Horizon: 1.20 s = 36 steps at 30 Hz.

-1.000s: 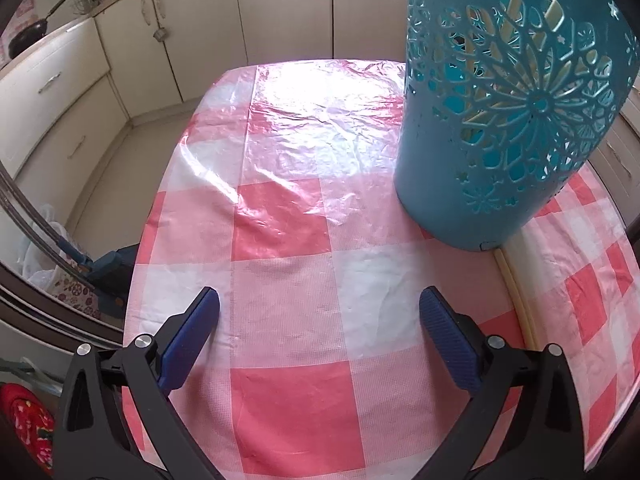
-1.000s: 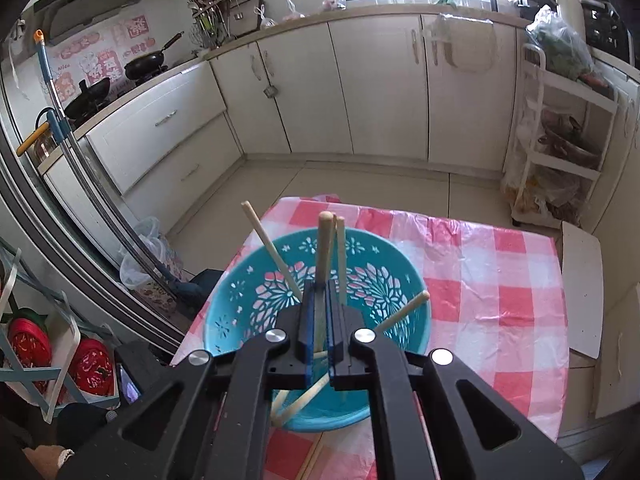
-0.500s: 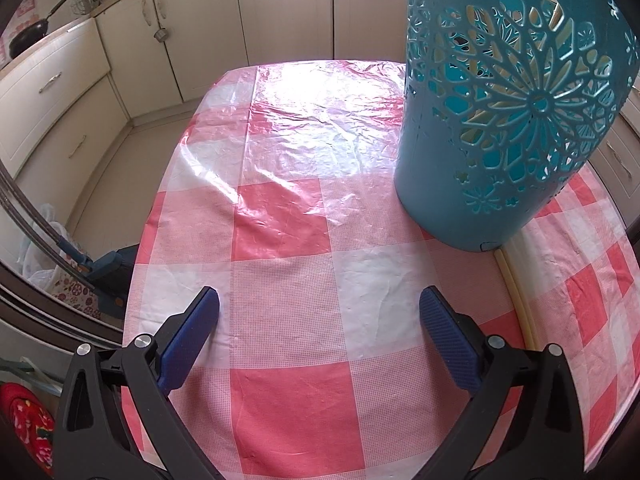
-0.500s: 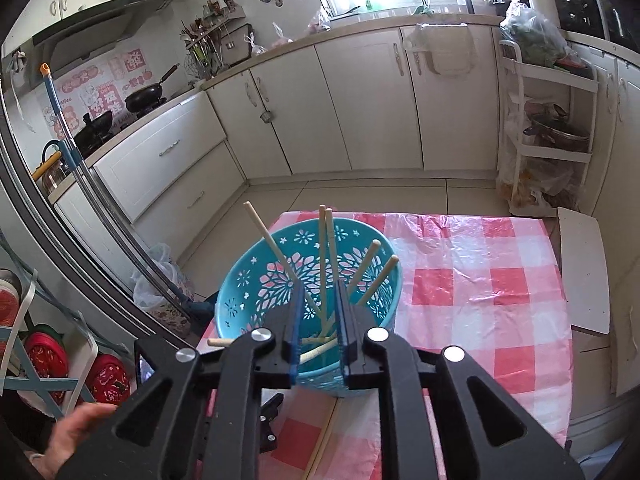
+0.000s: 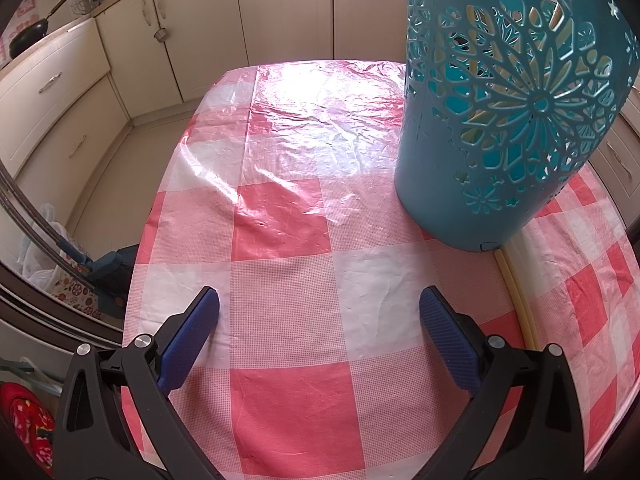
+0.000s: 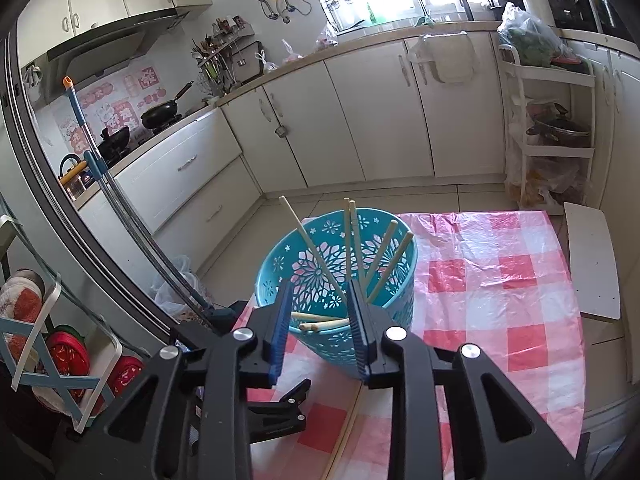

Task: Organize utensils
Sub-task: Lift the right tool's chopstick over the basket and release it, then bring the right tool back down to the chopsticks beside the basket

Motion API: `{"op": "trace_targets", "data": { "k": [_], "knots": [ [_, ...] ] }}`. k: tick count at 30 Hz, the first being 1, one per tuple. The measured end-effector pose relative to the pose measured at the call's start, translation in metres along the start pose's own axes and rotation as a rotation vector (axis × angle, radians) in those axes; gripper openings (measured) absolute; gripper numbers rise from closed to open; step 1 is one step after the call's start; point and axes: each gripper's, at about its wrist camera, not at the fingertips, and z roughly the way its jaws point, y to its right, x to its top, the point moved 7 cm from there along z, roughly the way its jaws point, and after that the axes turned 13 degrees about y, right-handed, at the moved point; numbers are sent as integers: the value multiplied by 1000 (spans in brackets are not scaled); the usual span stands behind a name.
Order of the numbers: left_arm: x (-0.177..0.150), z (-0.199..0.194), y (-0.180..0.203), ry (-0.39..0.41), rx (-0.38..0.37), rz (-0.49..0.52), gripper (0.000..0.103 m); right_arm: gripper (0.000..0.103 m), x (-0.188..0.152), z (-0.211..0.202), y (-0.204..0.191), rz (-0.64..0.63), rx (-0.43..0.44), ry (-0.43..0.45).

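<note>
A teal openwork basket (image 6: 276,272) stands on the pink checked tablecloth (image 6: 492,276), and several pale wooden chopsticks (image 6: 347,240) lean upright inside it. Another chopstick (image 5: 516,300) lies flat on the cloth by the basket's foot. My right gripper (image 6: 320,292) hovers just short of the basket. Its jaws are opening, and only the basket shows beyond the gap, with nothing between the pads. My left gripper (image 5: 319,296) stands wide open and empty above the cloth, with the basket (image 5: 500,120) up and to its right.
A mop handle (image 6: 100,184) leans past the table's left edge. A white board (image 6: 592,264) rests at the right edge. A white shelf rack (image 6: 552,140) and cream cabinets (image 6: 340,120) stand beyond the floor.
The right gripper was shut on chopsticks over the basket. It has now parted its jaws, the chopsticks stand in the basket, and it has drawn back. The left gripper has not moved.
</note>
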Motion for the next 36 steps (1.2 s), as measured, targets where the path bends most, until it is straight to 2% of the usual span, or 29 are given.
{"op": "trace_targets", "data": {
  "k": [14, 21, 26, 31, 36],
  "knots": [
    [0, 0, 0, 0, 0, 0, 96, 36, 3, -17, 5, 33, -12, 25],
    [0, 0, 0, 0, 0, 0, 96, 37, 1, -22, 11, 47, -22, 37],
    [0, 0, 0, 0, 0, 0, 96, 43, -4, -36, 15, 47, -52, 61],
    [0, 0, 0, 0, 0, 0, 96, 46, -40, -54, 25, 17, -99, 12],
    [0, 0, 0, 0, 0, -1, 96, 46, -111, -42, 38, 58, -136, -167]
  ]
}}
